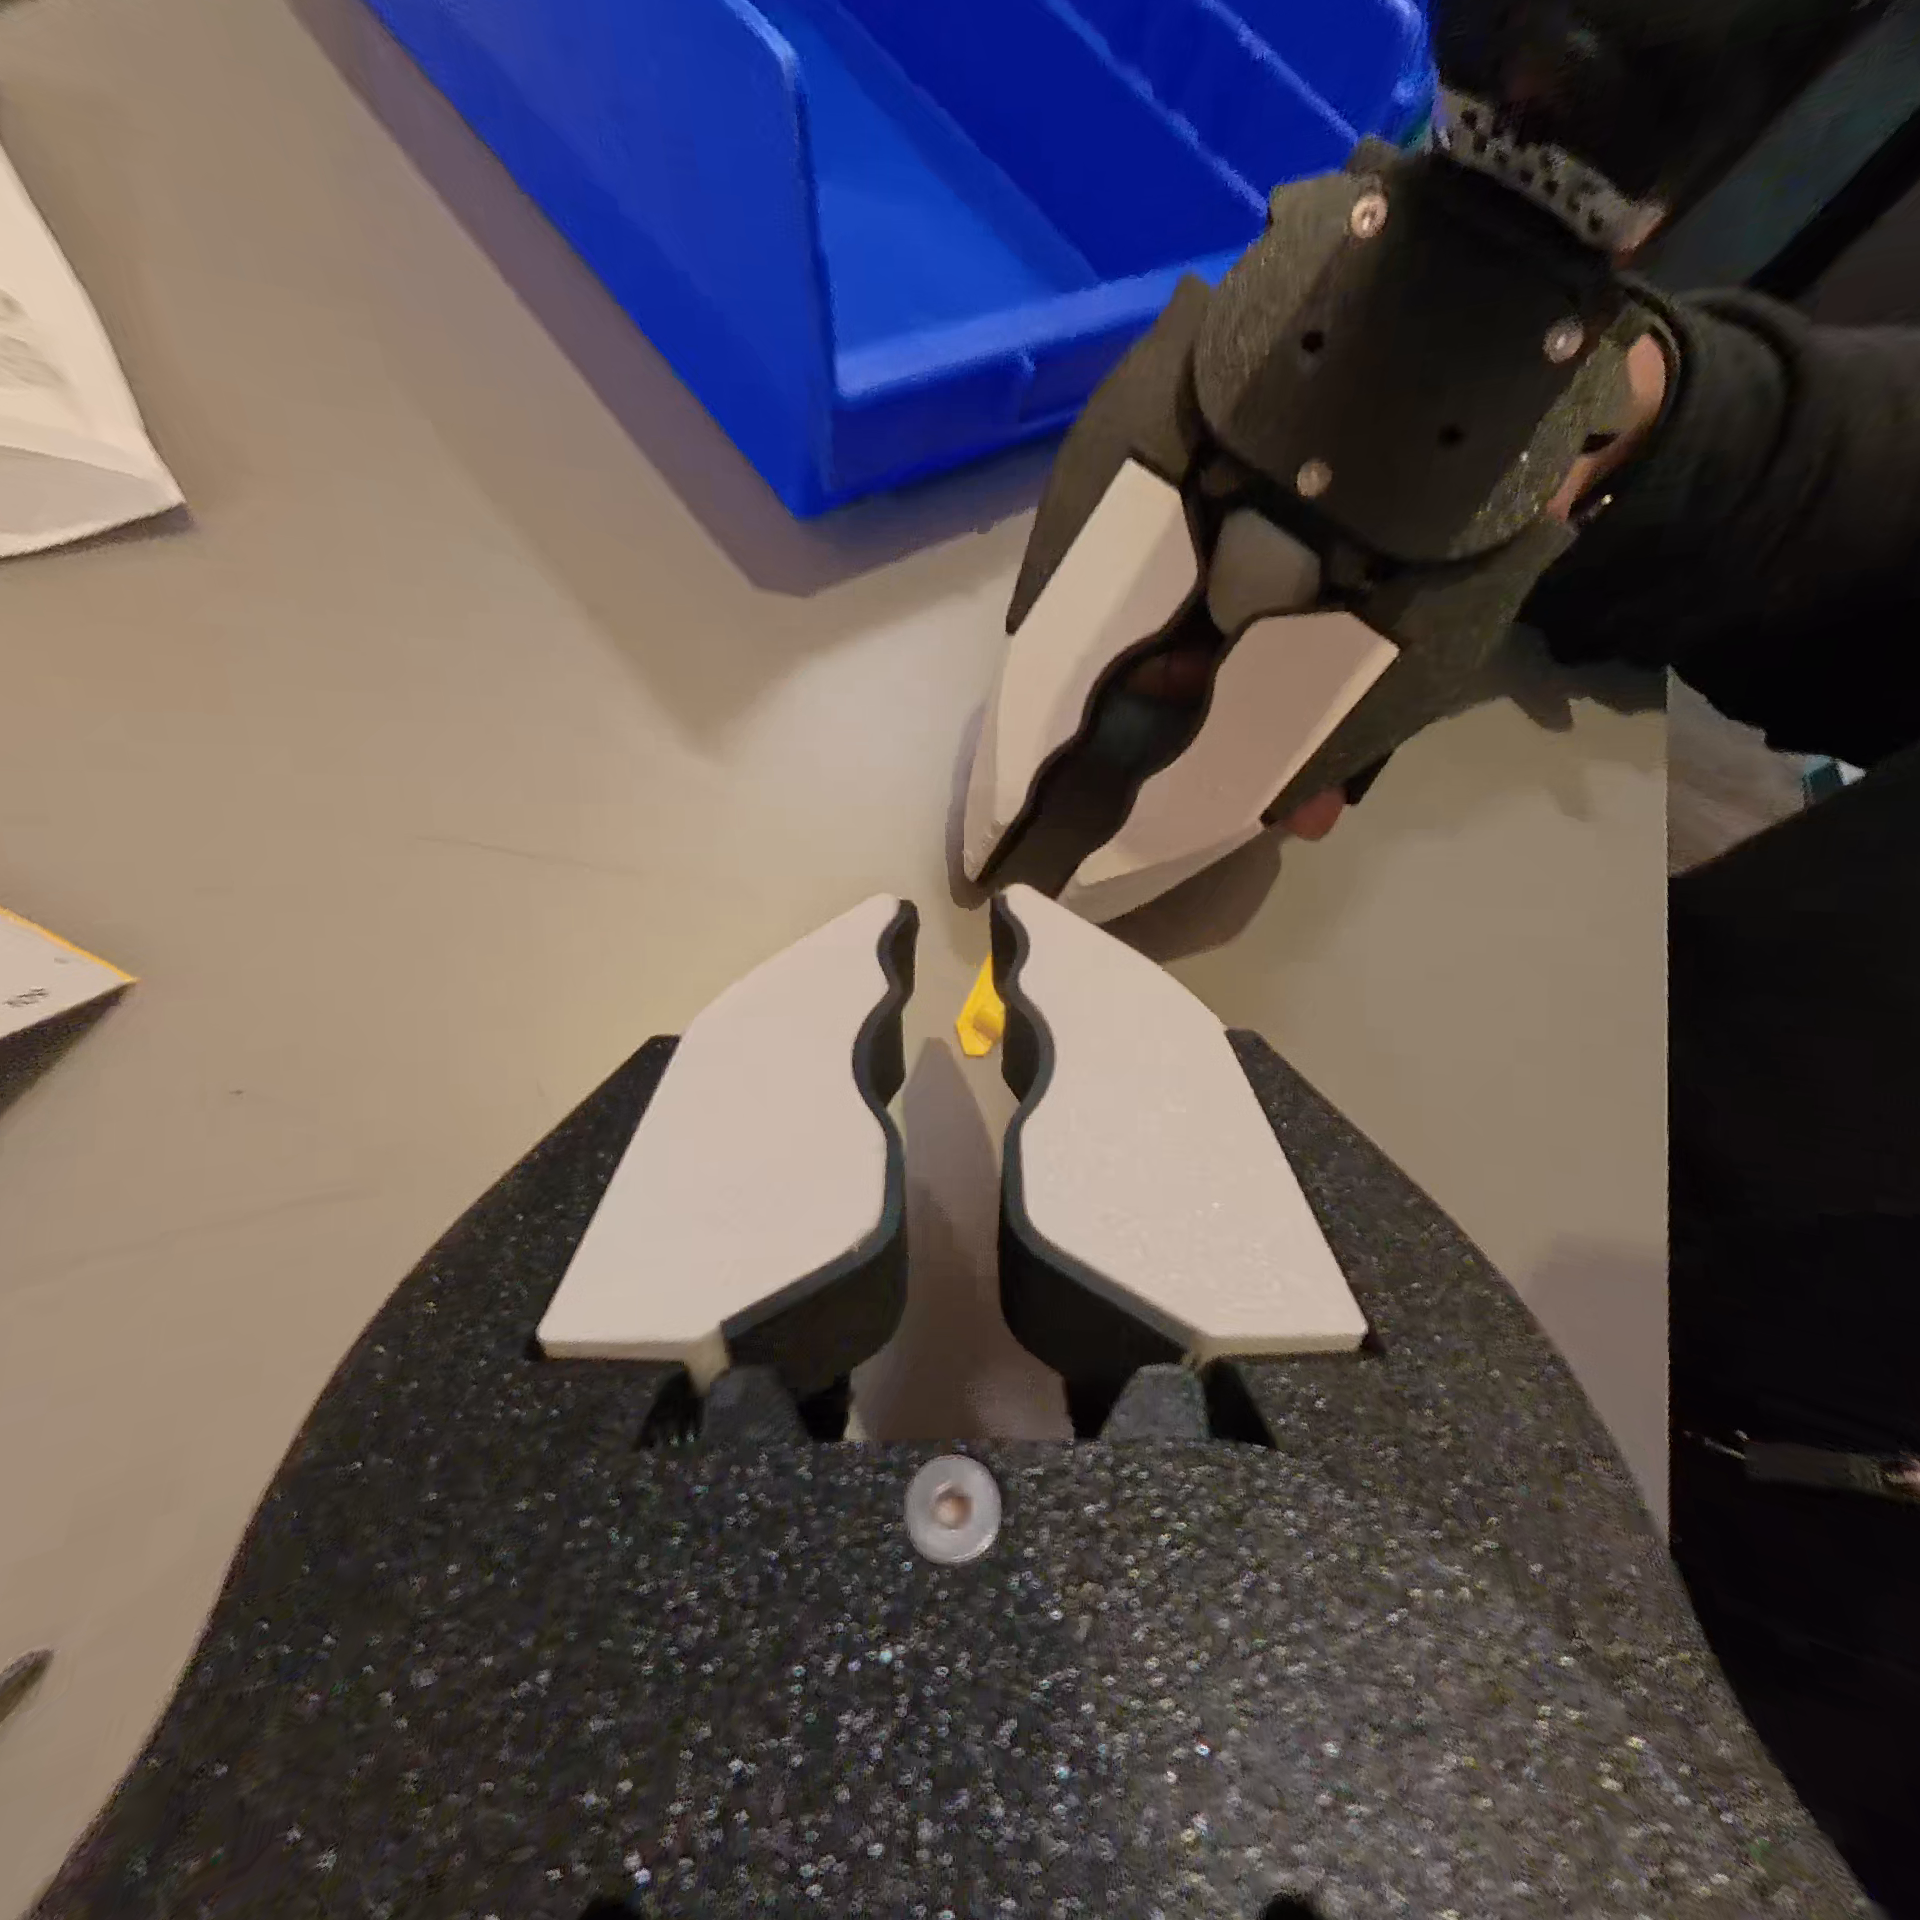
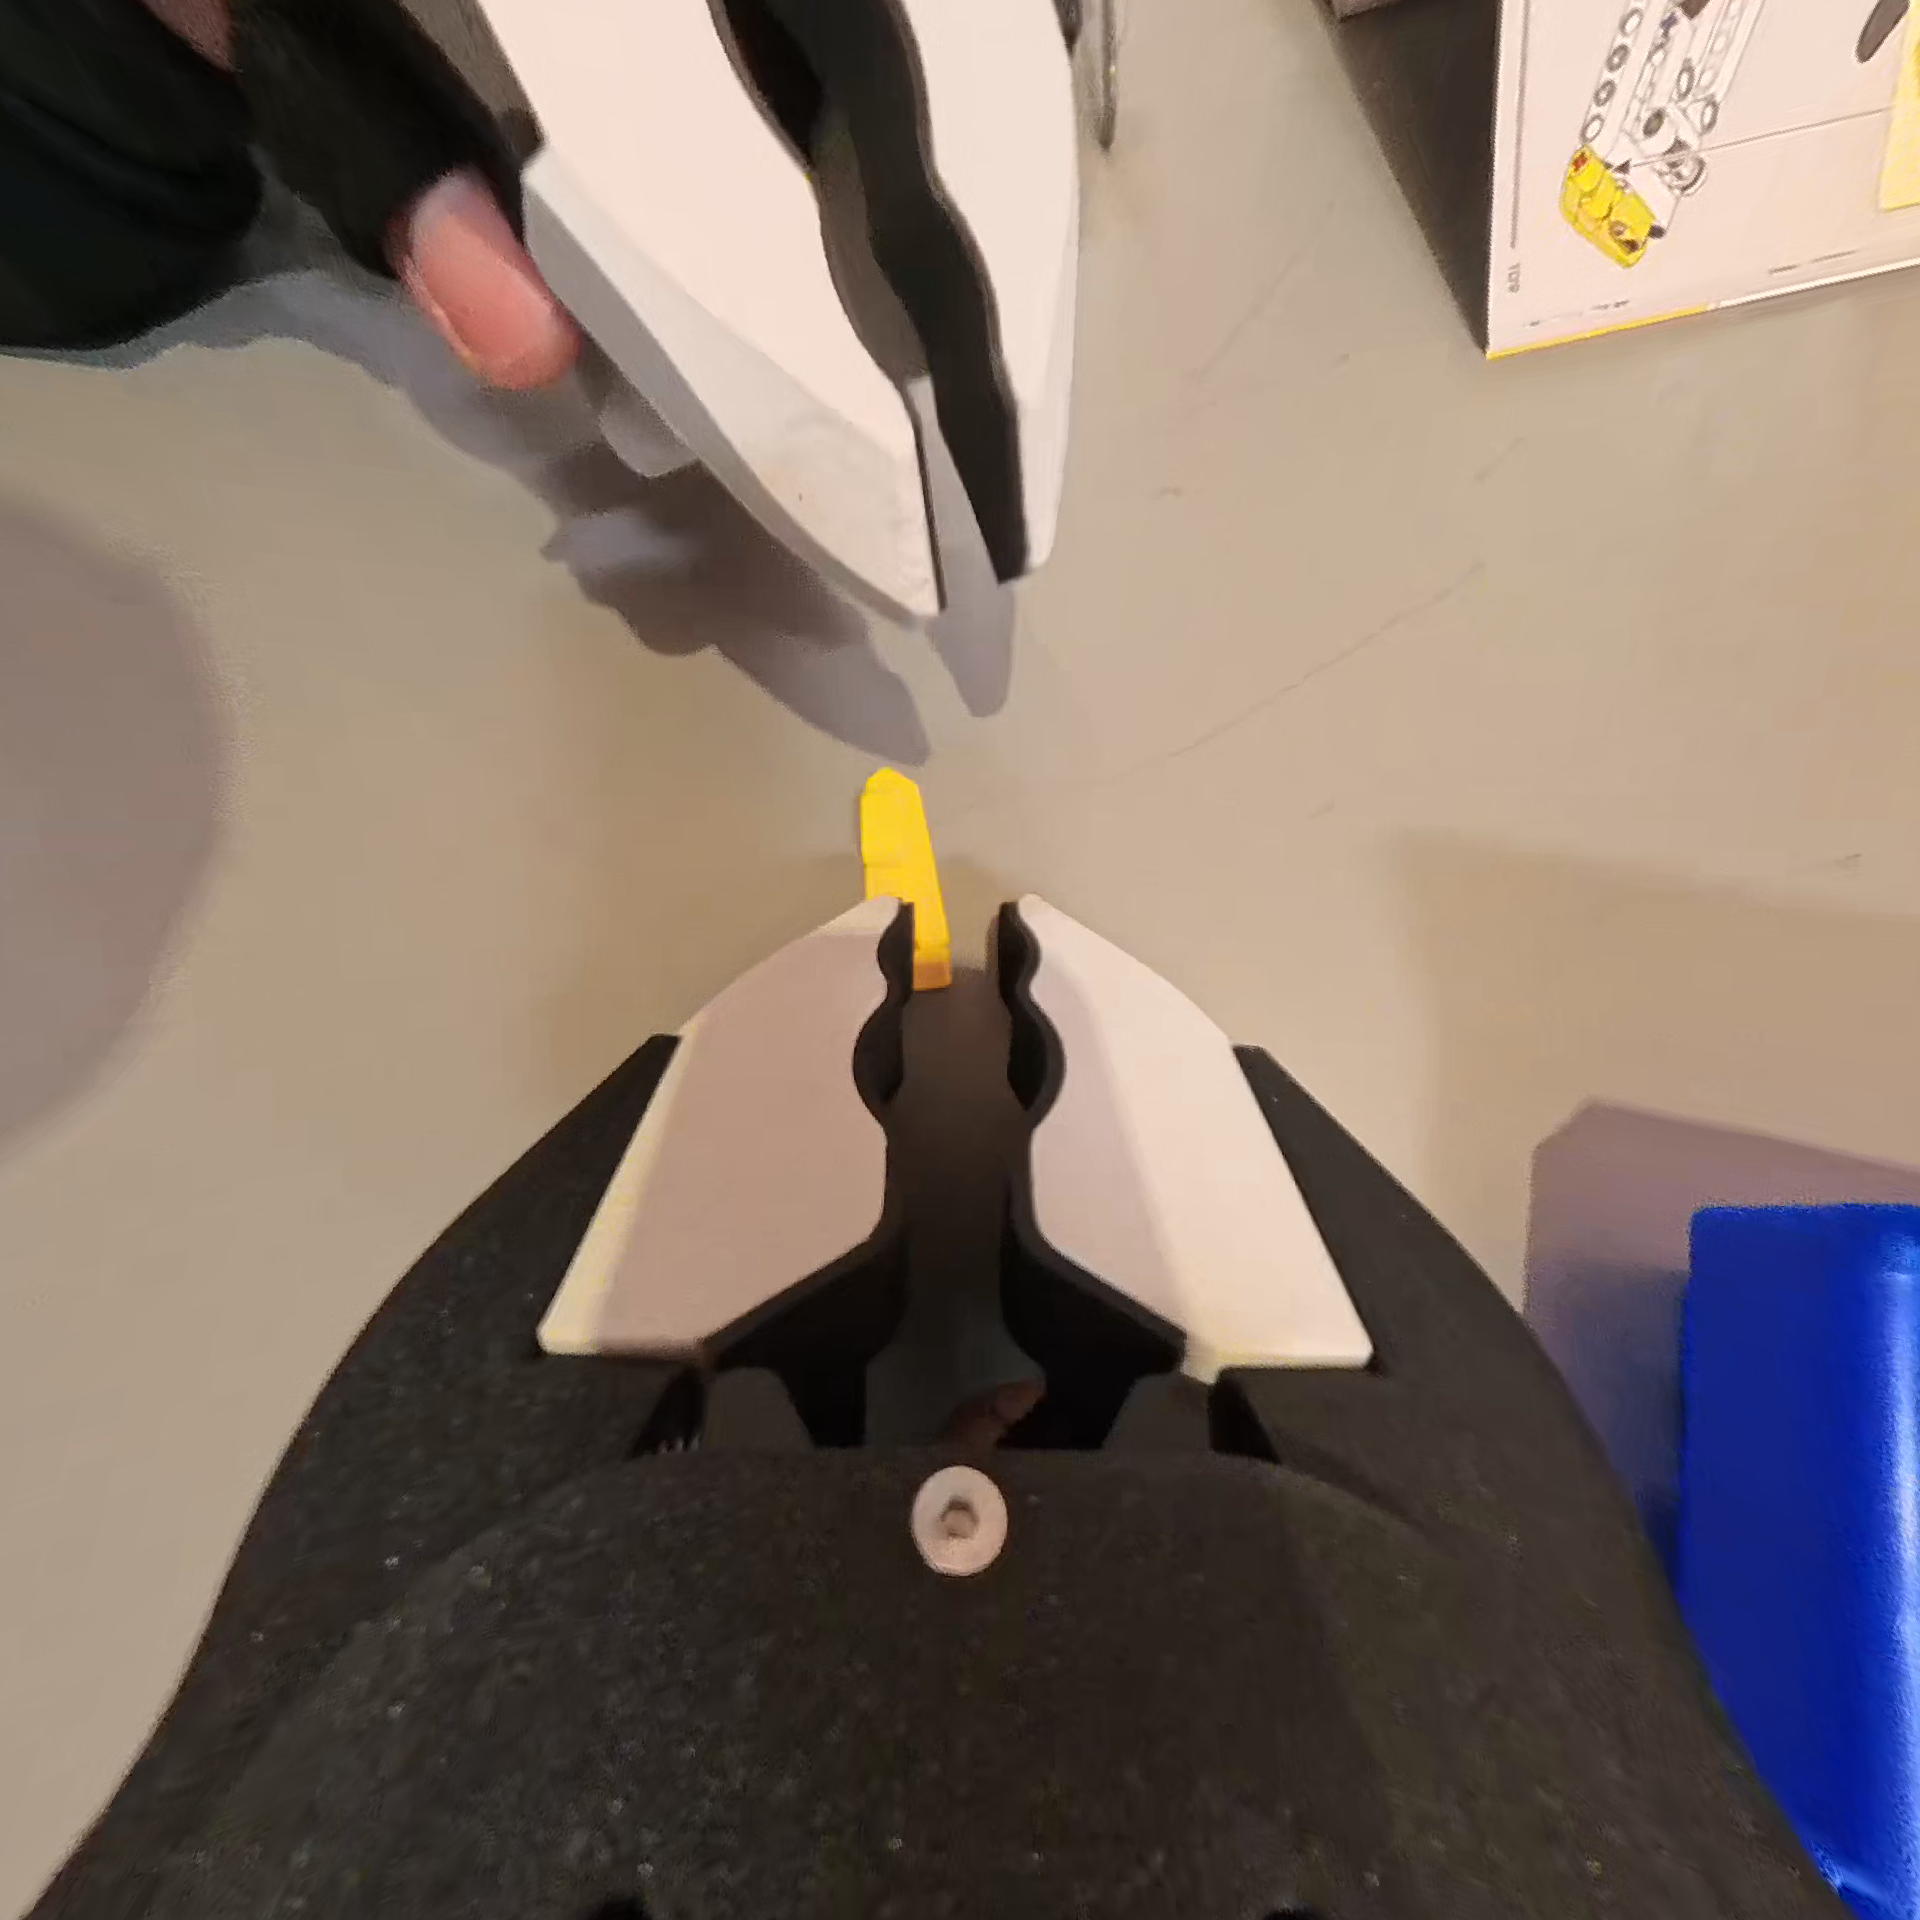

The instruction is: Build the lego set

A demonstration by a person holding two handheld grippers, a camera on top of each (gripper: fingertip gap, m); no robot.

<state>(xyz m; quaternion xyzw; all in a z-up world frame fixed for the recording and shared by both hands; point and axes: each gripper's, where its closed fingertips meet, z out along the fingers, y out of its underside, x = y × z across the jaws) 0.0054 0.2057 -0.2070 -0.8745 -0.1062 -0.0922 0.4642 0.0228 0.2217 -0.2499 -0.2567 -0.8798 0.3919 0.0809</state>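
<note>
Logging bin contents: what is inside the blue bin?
The blue bin shows blue dividers and a bare blue floor in the visible compartments. Its right end is covered by the right claw and a gloved hand.

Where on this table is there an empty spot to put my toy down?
Best spot: the bare table between the blue bin and the paper sheets on the left. It is crowded where both grippers' jaws meet around the small yellow piece, and by the instruction booklet.

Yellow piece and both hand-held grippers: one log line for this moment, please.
left hand-held gripper: open, empty | right hand-held gripper: open | yellow piece: on table, at right tips, ungripped | blue bin: beside
</note>
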